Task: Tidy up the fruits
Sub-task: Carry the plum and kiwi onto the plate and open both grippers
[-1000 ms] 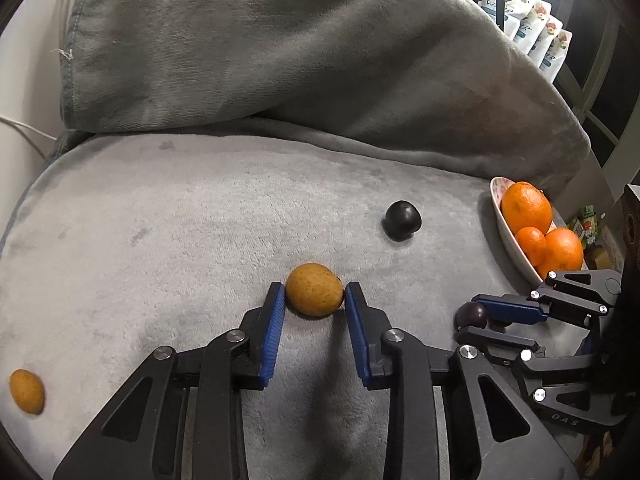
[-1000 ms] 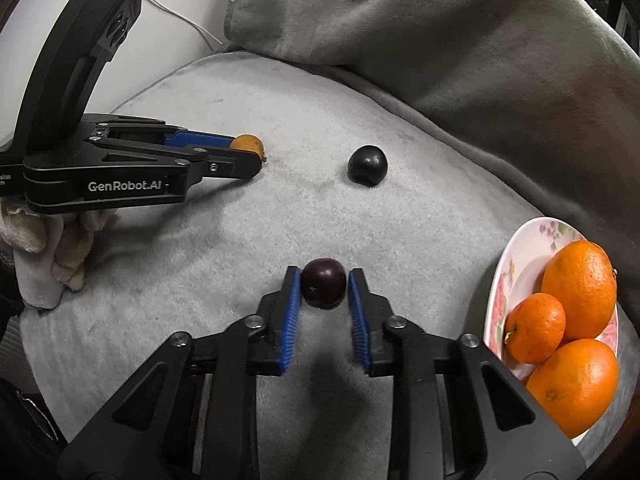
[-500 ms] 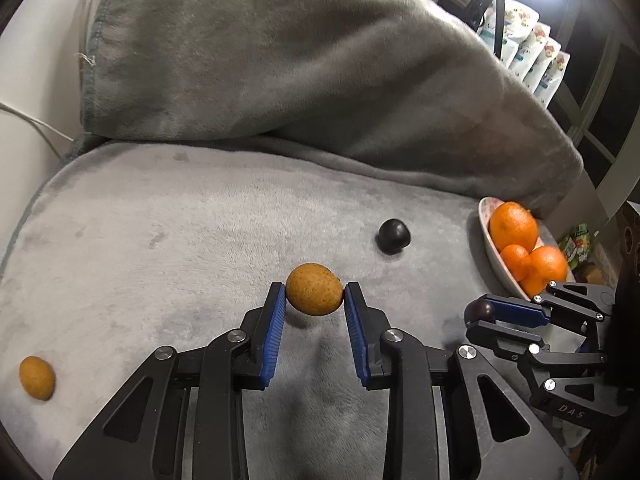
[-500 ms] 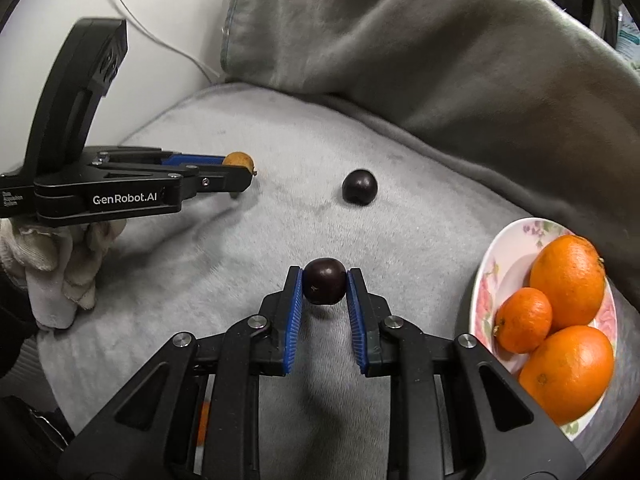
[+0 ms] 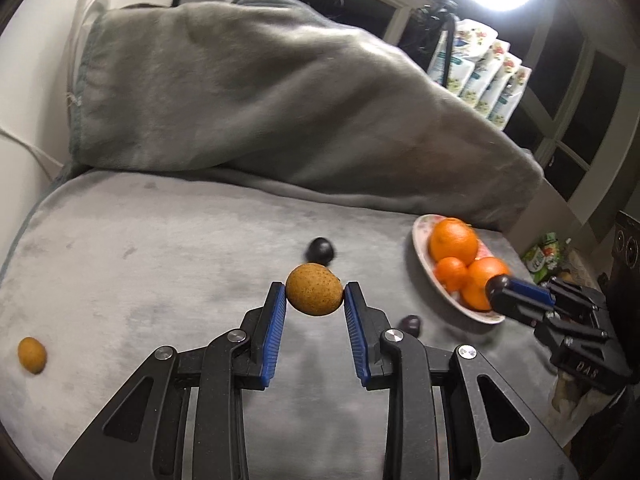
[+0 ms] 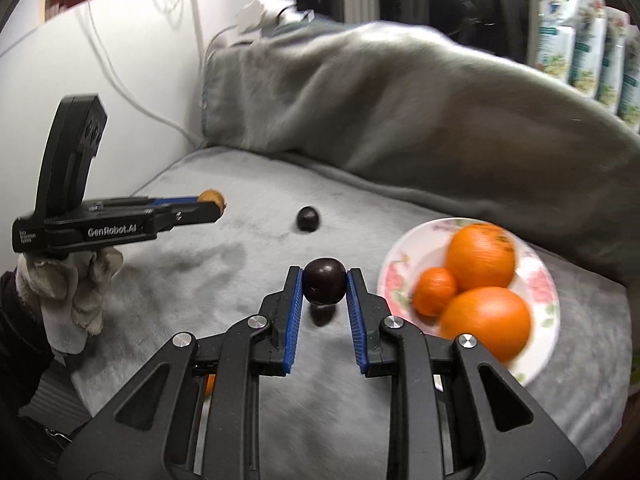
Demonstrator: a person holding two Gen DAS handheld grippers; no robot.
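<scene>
My left gripper (image 5: 315, 300) is shut on a brown speckled fruit (image 5: 314, 289) and holds it above the grey cushion (image 5: 160, 248). My right gripper (image 6: 324, 292) is shut on a dark plum (image 6: 324, 286), lifted above the cushion, left of the floral plate (image 6: 538, 280) that holds three oranges (image 6: 480, 258). The left gripper also shows in the right wrist view (image 6: 218, 208) with its fruit at the tips. A second dark plum (image 5: 320, 250) lies on the cushion, as does another dark fruit (image 5: 411, 323). A small brown fruit (image 5: 32, 355) lies far left.
A grey blanket (image 5: 280, 100) is heaped behind the cushion. White walls and cables stand to the left. Floral packets (image 5: 488, 76) stand at the back right. A small orange fruit (image 6: 208, 384) shows under the right gripper.
Both grippers have lifted their fruits off the cushion and moved right toward the plate. The plate now looms nearer in both views.
</scene>
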